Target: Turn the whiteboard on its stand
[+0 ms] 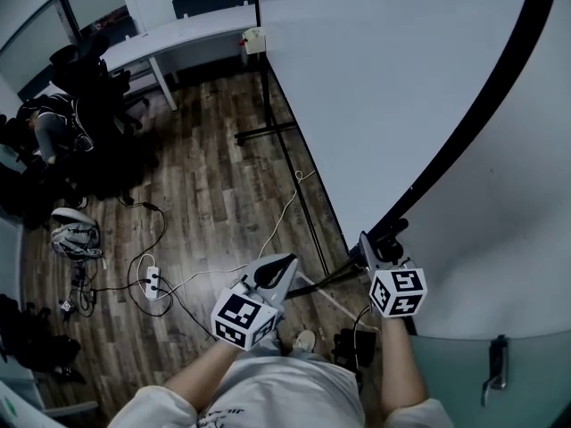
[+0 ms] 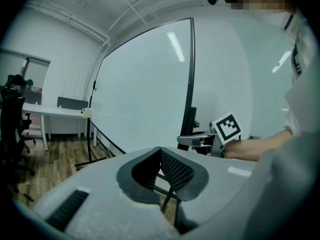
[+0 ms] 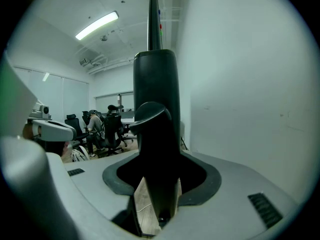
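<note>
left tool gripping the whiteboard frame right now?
No, the left tool is off the whiteboard, jaws together with nothing between them; the right tool is the one holding its frame.

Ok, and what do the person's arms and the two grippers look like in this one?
The left gripper and right gripper both have pale grey moulded bodies with a dark recess around the tongs. The pads are black and mesh-textured. Each gripper carries a white cube printed with black square markers. The person wears a white short-sleeved top, so the forearms are bare.
</note>
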Demonstrator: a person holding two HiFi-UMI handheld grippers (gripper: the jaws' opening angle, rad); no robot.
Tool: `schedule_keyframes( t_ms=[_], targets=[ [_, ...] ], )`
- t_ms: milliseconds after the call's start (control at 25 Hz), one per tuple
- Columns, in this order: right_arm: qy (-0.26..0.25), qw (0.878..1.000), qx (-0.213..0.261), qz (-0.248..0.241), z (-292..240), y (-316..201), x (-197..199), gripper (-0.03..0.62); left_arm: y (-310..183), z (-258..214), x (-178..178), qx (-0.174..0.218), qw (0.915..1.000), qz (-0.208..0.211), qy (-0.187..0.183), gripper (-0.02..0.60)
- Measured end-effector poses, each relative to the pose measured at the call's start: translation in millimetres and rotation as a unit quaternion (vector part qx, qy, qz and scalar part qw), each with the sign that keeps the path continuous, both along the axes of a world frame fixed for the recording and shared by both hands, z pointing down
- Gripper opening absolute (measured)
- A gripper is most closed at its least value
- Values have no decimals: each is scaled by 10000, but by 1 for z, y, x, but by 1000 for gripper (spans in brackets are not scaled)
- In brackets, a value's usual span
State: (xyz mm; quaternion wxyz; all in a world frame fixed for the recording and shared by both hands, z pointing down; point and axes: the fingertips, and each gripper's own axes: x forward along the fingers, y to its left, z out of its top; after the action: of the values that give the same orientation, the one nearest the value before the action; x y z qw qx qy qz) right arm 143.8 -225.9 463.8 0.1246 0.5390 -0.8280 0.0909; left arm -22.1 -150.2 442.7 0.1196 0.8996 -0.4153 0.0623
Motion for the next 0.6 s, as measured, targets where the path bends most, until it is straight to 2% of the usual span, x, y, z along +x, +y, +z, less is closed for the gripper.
schedule_keyframes(
  t_ms=[240,400,600],
  targets=[
    [27,10000,-11,33,0,17,14,186,6,3,10,-44,9999,122,8,9],
    [-66,9999,151,45,-3,20,18,186,8,-1,16,-30,9998,175,-3,9],
    [277,9994,222,-37,-1,23,13,186,11,0,15,-50,9997,224,-12,9]
  ],
)
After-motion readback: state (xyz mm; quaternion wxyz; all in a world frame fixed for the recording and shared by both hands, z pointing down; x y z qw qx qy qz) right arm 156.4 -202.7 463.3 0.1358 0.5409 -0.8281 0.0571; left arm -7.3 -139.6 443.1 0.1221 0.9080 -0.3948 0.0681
